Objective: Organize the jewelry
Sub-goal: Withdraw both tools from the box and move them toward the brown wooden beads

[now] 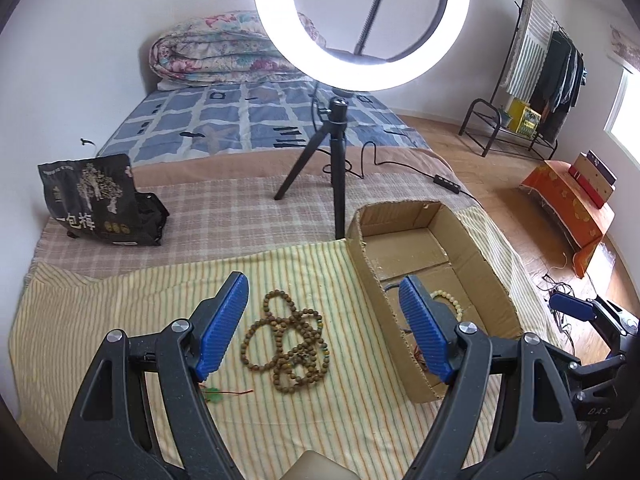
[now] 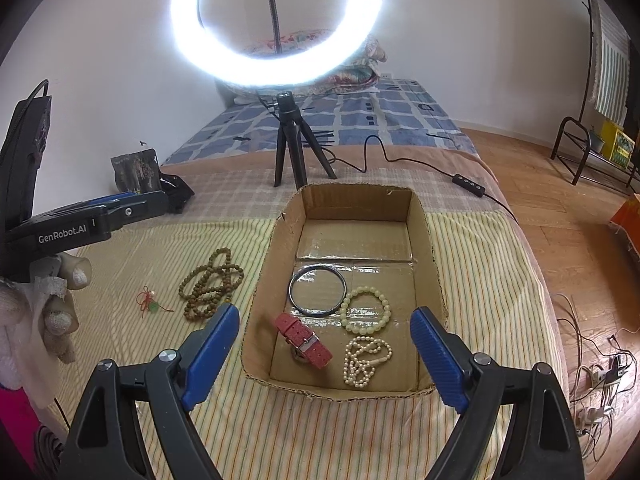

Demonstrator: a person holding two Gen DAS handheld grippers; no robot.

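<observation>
Left wrist view: the left gripper (image 1: 324,316) hangs over the striped cloth (image 1: 120,320) with its jaws spread wide and nothing in them. Right below sits the tangled brown bead strand (image 1: 286,346), and a small red-and-green charm (image 1: 218,394) lies near the left finger. The cardboard box (image 1: 376,296) is just to the right, with a pale bead bracelet (image 1: 446,298) peeking out inside.

Right wrist view: the right gripper (image 2: 324,350) is also released and empty, hovering over the near edge of the box. Inside are a dark bangle (image 2: 317,290), a red watch (image 2: 303,341) and a pearl necklace (image 2: 366,362). A ring light (image 2: 276,20) stands at the far side.
</observation>
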